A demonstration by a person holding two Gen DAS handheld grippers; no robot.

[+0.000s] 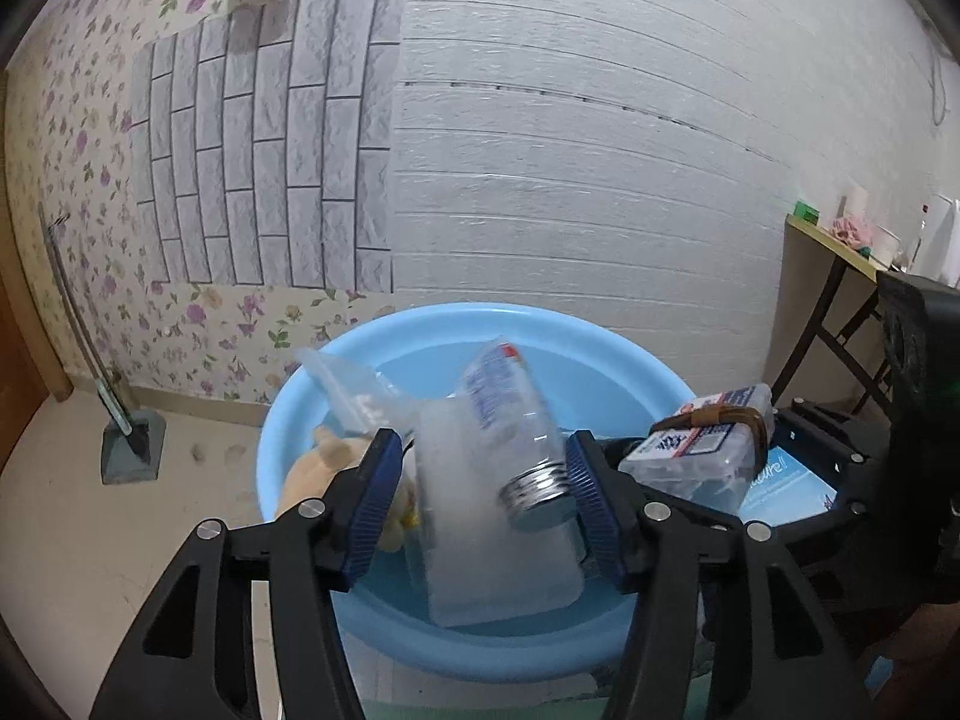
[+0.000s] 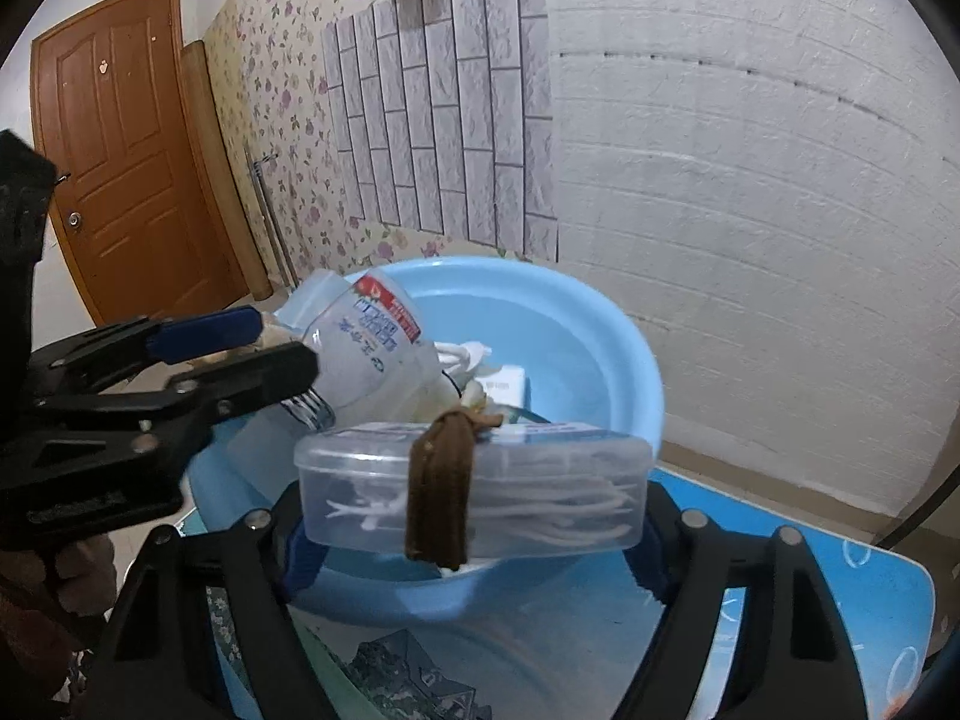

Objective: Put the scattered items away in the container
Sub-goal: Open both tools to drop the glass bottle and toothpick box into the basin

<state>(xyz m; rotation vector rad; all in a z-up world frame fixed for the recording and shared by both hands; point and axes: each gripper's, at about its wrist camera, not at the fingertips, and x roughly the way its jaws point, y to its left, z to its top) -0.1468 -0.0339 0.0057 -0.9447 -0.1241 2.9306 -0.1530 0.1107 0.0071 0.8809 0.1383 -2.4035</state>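
Blue basin (image 2: 624, 372) holds clutter; left hand-held gripper (image 1: 480, 498) open around bottle (image 1: 510, 420), right hand-held gripper (image 2: 474, 534) clamps box (image 2: 540, 480).

basin (image 2: 612, 324) right side free, bottle (image 2: 366, 348) blocks left

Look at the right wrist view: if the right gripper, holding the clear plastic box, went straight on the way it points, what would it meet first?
Probably the blue basin. The right gripper carries the clear plastic box at the basin's near rim, so the box would cross into the basin towards the white items inside; depth is unclear.
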